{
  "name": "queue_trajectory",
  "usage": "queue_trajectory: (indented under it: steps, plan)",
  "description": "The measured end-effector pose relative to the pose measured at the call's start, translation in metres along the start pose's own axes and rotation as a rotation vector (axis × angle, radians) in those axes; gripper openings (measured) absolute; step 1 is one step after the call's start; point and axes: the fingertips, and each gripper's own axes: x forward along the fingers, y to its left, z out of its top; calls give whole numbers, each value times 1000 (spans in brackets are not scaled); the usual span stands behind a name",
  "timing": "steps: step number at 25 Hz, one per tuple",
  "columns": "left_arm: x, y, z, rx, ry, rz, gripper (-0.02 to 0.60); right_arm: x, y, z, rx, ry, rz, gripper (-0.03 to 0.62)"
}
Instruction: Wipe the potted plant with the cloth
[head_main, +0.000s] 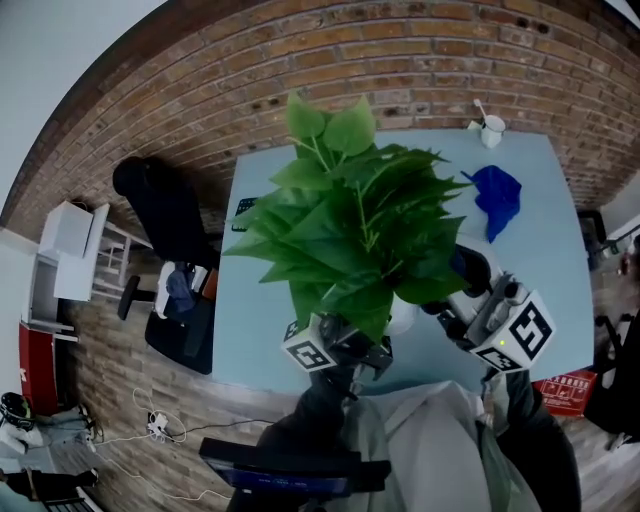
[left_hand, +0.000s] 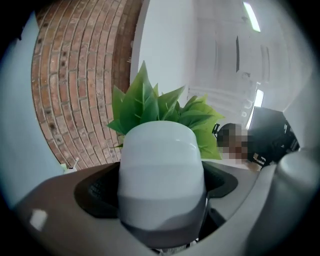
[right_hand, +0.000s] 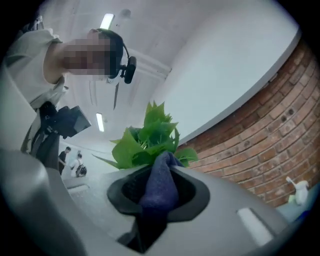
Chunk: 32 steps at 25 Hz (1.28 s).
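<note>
Clamps the left gripper (left_hand: 161, 210) on the white pot (left_hand: 162, 170) of the potted plant (head_main: 350, 215), fingers pressed against both its sides. Pinches a dark blue cloth (right_hand: 160, 182) in the right gripper (right_hand: 156, 205), fingers narrow, cloth tip just beside the leaves. Holds the plant over the near half of a pale blue table (head_main: 560, 260), hiding much of its top. Keeps company, far right on that table, with a second blue cloth (head_main: 497, 198) crumpled near a white container (head_main: 490, 128) at the corner. Faces a red brick wall (head_main: 400, 50) behind the table. Takes in a black chair (head_main: 165, 210) at the table's left, a white shelf unit (head_main: 70, 265) beyond it, cables (head_main: 150, 425) on the brick-patterned floor (head_main: 110, 380), and a red box (head_main: 565, 390) at right. Looks up, in the gripper views, at a white ceiling with strip lights (left_hand: 251, 16).
</note>
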Motion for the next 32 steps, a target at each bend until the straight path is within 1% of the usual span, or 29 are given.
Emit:
queue_trajectory:
  steps: [2, 4, 5, 7, 8, 9, 10, 11, 13, 14, 15, 16, 17, 18, 20, 21, 22, 23, 24, 25, 27, 28, 29, 30, 32]
  plan:
    - [-3, 1, 2, -11, -19, -5, 505, -10, 8, -16, 43, 32, 16, 80]
    - [-8, 3, 11, 3, -37, 1, 505, -22, 20, -40, 83, 108, 47, 80]
    - [-11, 4, 16, 17, -42, 8, 505, -28, 26, -54, 90, 156, 70, 80]
    - [-13, 5, 20, 54, -35, 39, 505, -40, 33, -73, 70, 234, 100, 80]
    - [-13, 8, 20, 85, -20, 71, 503, -44, 29, -72, 49, 244, 88, 80]
    - [-14, 13, 21, 138, 2, 124, 503, -45, 21, -63, 20, 227, 54, 80]
    - [-17, 20, 22, 212, 27, 196, 503, -45, 9, -44, -22, 189, -2, 78]
    - [-19, 27, 23, 298, 47, 275, 503, -44, -3, -20, -83, 138, -74, 80]
    - [-23, 36, 25, 476, 62, 422, 503, -40, -19, 41, -248, 29, -212, 80]
    - [-24, 38, 25, 557, 58, 482, 503, -35, -17, 70, -339, -21, -252, 80]
    - [-23, 39, 24, 628, 48, 533, 503, -28, -7, 96, -429, -60, -262, 80]
    - [-22, 40, 24, 689, 37, 577, 503, -19, 10, 114, -513, -84, -241, 80]
    - [-20, 41, 22, 742, 28, 615, 503, -7, 33, 123, -592, -89, -195, 80]
    - [-18, 42, 21, 790, 24, 644, 503, 5, 60, 123, -672, -75, -133, 80]
    - [-13, 41, 17, 863, 23, 666, 503, 27, 105, 98, -839, -5, 0, 80]
    - [-11, 40, 15, 875, 20, 662, 503, 35, 117, 80, -912, 36, 49, 80]
    - [-10, 38, 14, 870, 13, 656, 503, 40, 121, 64, -965, 70, 74, 80]
    - [-10, 37, 14, 855, 5, 654, 503, 41, 116, 53, -990, 94, 72, 80]
    - [-12, 37, 14, 838, -3, 657, 503, 40, 106, 48, -983, 108, 45, 80]
    - [-16, 37, 17, 825, -12, 663, 503, 38, 92, 47, -943, 120, 2, 80]
    - [-23, 35, 26, 818, -35, 677, 503, 29, 63, 45, -798, 160, -78, 80]
    - [-26, 33, 31, 825, -48, 680, 503, 24, 51, 40, -719, 198, -97, 80]
    - [-27, 31, 37, 835, -58, 679, 503, 20, 43, 30, -657, 251, -98, 80]
    - [-28, 29, 41, 845, -64, 675, 503, 17, 36, 16, -620, 317, -88, 80]
    - [-28, 27, 46, 856, -63, 658, 503, 10, 25, -9, -582, 427, -84, 80]
